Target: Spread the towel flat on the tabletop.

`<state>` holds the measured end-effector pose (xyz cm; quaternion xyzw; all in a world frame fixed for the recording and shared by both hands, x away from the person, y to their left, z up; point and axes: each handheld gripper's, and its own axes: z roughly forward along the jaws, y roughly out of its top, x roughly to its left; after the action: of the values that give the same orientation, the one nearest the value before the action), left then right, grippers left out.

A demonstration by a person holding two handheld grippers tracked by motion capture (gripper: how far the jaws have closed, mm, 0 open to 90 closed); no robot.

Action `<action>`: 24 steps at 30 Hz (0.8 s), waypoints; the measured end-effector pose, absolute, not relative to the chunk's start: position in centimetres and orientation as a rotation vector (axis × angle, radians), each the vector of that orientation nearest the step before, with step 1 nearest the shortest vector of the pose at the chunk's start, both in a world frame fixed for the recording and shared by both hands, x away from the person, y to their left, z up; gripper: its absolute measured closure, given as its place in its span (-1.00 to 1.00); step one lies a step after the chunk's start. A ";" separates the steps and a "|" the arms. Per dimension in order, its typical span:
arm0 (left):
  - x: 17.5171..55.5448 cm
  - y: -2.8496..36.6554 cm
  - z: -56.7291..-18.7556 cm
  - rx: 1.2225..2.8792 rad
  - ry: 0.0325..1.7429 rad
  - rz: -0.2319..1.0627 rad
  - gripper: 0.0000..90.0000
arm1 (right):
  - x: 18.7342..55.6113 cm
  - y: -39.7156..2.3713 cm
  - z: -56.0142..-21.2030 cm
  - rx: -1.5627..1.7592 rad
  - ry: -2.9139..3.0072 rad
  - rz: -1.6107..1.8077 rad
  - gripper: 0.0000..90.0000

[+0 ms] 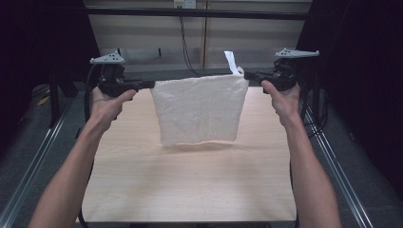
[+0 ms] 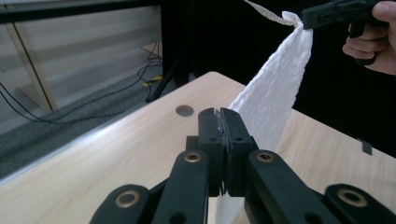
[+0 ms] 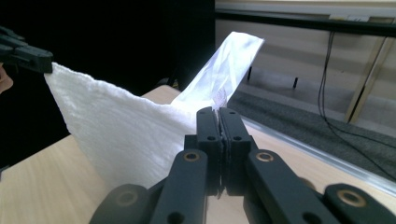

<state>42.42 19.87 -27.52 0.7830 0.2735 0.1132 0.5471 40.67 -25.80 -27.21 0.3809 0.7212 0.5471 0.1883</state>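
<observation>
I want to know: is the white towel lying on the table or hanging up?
Hanging: the white towel is held by its top corners, lower edge above the table.

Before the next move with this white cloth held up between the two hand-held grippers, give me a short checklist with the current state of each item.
1. Left hand-held gripper shut on one top corner of the white textured cloth: ok.
2. Right hand-held gripper shut on the other top corner: ok.
3. Top edge stretched roughly level between them: ok.
4. Cloth's bottom edge hanging above the light wooden table, not touching: ok.
5. Cloth hanging flat, without twists: ok, though its white label tag sticks up at the right corner.
6. Cloth single or doubled layer: cannot tell.
</observation>
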 end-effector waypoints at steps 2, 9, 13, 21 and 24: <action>42.1 19.6 -27.8 1.851 0.630 0.260 0.97 | 40.1 -25.8 -27.4 1.059 2.027 1.555 0.96; 39.4 18.6 -31.3 1.962 0.578 0.226 0.97 | 37.5 -26.6 -31.2 1.076 2.087 1.530 0.96; 37.9 18.7 -32.9 1.965 0.561 0.187 0.97 | 35.3 -27.0 -33.4 1.083 2.111 1.548 0.96; 34.8 19.3 -36.4 1.974 0.542 0.128 0.97 | 31.5 -27.3 -37.6 1.108 2.173 1.541 0.96; 33.7 19.8 -38.7 1.993 0.558 0.083 0.97 | 30.2 -27.2 -39.4 1.131 2.213 1.503 0.96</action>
<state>33.74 19.75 -38.68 0.8277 0.2318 0.0347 0.5098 30.18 -27.19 -39.44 0.3868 0.7565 0.5138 0.1184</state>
